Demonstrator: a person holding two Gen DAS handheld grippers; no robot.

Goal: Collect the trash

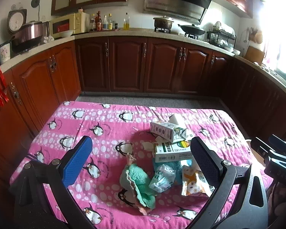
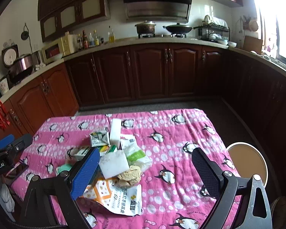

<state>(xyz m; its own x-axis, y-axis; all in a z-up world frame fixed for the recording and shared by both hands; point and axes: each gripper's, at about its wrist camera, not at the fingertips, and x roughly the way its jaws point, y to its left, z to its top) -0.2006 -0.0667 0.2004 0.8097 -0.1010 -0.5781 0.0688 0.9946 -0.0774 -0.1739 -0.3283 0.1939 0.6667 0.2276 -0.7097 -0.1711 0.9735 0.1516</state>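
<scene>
A heap of trash lies on the pink penguin tablecloth [image 1: 97,118] [image 2: 181,126]. It holds a white and green carton [image 1: 168,130] [image 2: 99,137], a flat medicine box [image 1: 171,150], a crumpled clear wrapper [image 1: 162,177], an orange snack bag [image 1: 194,183] [image 2: 116,196], a white sponge [image 2: 114,163], a brown crumpled paper [image 2: 129,175] and a green knitted cloth [image 1: 137,183]. My left gripper [image 1: 141,162] hovers open above the cloth and wrappers. Over the near edge of the heap my right gripper [image 2: 146,171] hangs open and holds nothing.
A round stool [image 2: 247,160] stands at the table's right side. Dark wood cabinets [image 1: 127,64] and a counter with pots, bottles and a microwave run behind the table. The right gripper's body [image 1: 272,152] shows at the left view's right edge.
</scene>
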